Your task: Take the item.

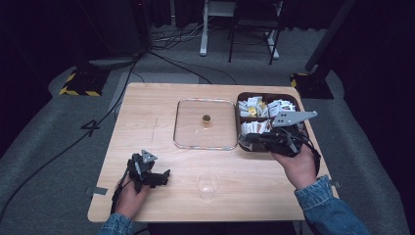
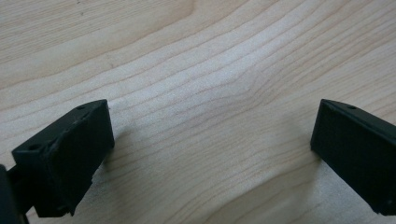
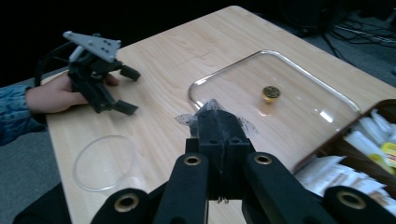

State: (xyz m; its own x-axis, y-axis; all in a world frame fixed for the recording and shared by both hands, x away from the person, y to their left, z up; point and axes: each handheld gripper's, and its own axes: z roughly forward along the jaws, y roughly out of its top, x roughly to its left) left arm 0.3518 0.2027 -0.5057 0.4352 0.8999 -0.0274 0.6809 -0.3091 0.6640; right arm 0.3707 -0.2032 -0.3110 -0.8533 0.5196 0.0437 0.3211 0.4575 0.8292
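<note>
My right gripper (image 1: 250,137) hovers over the front left corner of a brown box (image 1: 304,128) full of small sachets (image 1: 266,108). In the right gripper view its jaws (image 3: 215,112) are pressed together on a small crinkled translucent packet (image 3: 247,126), whose edges stick out on both sides. My left gripper (image 1: 164,177) rests on the wooden table (image 1: 147,112) at the front left, held by a hand. It is open with only bare wood between its jaws (image 2: 210,140), and it also shows far off as the left gripper (image 3: 133,91). A clear plastic cup (image 1: 207,183) stands near the front edge.
A clear rectangular glass lid (image 1: 188,127) with a gold knob (image 1: 206,118) lies flat at the table's middle, just left of the box. The cup (image 3: 105,163) sits below and left of my right jaws. Black cables and stands lie on the floor beyond.
</note>
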